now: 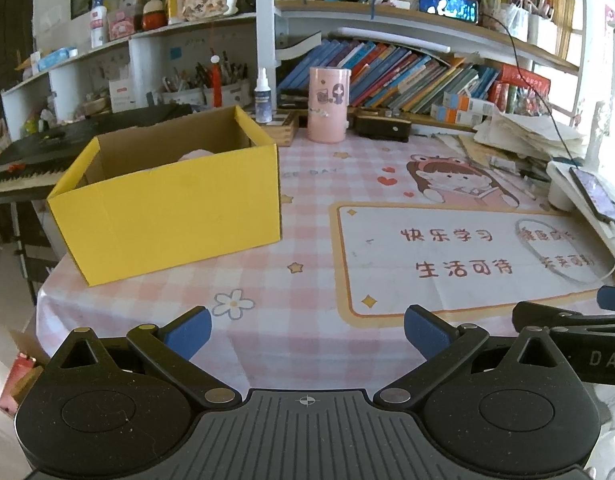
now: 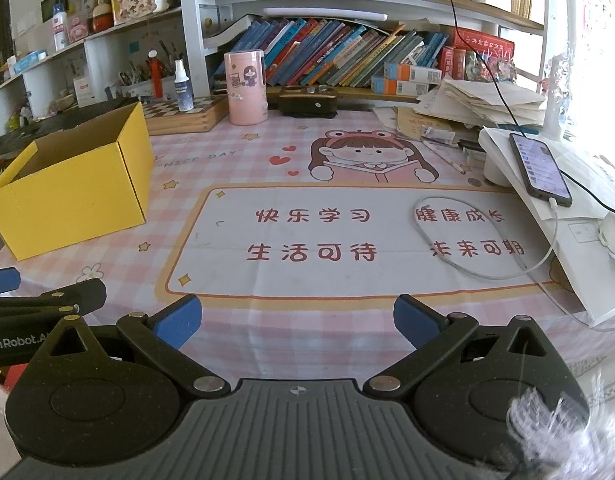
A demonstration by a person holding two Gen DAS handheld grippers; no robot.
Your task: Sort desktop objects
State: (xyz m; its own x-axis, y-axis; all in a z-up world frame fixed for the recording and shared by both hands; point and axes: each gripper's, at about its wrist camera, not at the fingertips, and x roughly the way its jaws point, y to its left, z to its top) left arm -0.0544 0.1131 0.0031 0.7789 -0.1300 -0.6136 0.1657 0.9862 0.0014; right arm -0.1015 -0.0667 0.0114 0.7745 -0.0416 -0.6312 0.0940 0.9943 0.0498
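Left gripper (image 1: 306,334) jaws apart, right gripper (image 2: 297,322) likewise, yellow box (image 1: 167,208) beyond

Left hand-held gripper (image 1: 305,330) low in frame, jaws spread wide, nothing between them. Right hand-held gripper (image 2: 297,320) likewise wide apart, side by side.

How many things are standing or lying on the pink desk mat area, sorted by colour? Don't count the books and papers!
Yellow: 1, the yellow cardboard box
Pink: 1, the pink canister
White: 2, the spray bottle and the charging cable
Black: 2, the black case and the phone
Total: 6
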